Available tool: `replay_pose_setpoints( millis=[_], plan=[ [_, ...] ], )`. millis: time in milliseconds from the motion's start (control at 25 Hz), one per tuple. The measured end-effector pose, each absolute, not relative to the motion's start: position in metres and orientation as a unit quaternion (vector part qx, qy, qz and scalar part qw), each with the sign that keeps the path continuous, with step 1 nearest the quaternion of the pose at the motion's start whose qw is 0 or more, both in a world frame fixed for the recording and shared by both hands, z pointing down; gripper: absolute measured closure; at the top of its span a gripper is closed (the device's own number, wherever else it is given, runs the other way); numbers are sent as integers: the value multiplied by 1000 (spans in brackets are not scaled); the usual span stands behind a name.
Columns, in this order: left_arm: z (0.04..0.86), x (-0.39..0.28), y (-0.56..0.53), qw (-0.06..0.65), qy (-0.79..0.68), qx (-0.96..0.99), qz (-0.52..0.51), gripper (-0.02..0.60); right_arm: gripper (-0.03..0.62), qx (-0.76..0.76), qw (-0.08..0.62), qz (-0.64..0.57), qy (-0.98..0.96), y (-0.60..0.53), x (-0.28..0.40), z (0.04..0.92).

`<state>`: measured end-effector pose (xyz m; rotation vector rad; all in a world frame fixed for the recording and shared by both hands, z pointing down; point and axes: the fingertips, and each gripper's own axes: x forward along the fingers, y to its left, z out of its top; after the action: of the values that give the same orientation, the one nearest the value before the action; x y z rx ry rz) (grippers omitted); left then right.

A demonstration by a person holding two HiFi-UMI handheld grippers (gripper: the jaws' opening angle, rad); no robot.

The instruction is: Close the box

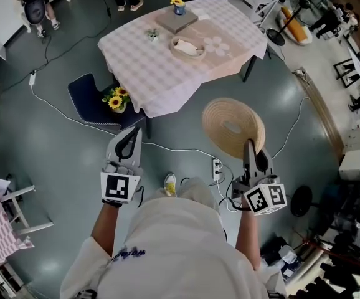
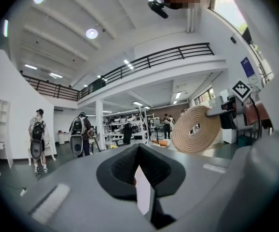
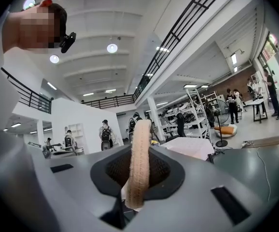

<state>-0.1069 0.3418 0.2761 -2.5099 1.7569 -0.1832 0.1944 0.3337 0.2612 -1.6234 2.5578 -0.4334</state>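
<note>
A round woven straw lid (image 1: 233, 128) stands on edge in front of me, with my right gripper (image 1: 251, 148) shut on its near rim. The right gripper view shows that rim (image 3: 139, 144) pinched upright between the jaws. The left gripper view shows the lid (image 2: 195, 129) face-on at the right, with a hole at its centre. My left gripper (image 1: 130, 137) is held level beside it, shut and holding nothing (image 2: 138, 173). A shallow woven basket (image 1: 187, 47) sits on the pink checked table (image 1: 142, 61) ahead, well beyond both grippers.
A sunflower vase (image 1: 178, 6) on a grey slab and a small ornament (image 1: 152, 35) also stand on the table. A dark blue chair (image 1: 90, 101) bearing sunflowers (image 1: 116, 98) sits at its near left corner. A power strip (image 1: 216, 167) and cables lie on the floor. People stand in the distance.
</note>
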Motion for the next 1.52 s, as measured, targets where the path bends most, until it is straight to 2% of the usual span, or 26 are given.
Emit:
replay_pose_setpoints(
  millis=[680,1160,1520],
  plan=[
    [278,-87,271,33,562,-826,-42,581,548,-558,63,-123,818,264,210,260],
    [297,-99,175,5,580,-811,-75,581,549,-523,84,-138,837,150,191,248],
    [306,-90,81,-5,597,-799,-71,581,549,-488,55,-152,858,50,175,264]
  ],
)
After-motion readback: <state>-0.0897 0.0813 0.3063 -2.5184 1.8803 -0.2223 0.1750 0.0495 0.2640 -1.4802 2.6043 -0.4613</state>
